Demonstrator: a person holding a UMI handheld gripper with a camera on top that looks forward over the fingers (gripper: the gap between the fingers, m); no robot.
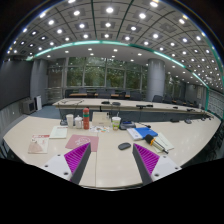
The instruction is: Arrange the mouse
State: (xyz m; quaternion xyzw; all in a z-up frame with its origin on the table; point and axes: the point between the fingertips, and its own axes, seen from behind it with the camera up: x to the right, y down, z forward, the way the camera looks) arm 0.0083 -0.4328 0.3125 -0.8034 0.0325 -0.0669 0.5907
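- We hold the gripper wide open, empty, low in frame.
- Mouse sits mid-frame on the counter, just ahead.
- Risk: fingers could nudge it aside.

My tongs: two fingers, two magenta pads, spread apart with nothing between. One mouse on table, just ahead of fingers. One cup. One red bottle. One blue thing beside white papers. One pink sheet. Two pillars beyond. Ceiling lights too many for me to count.
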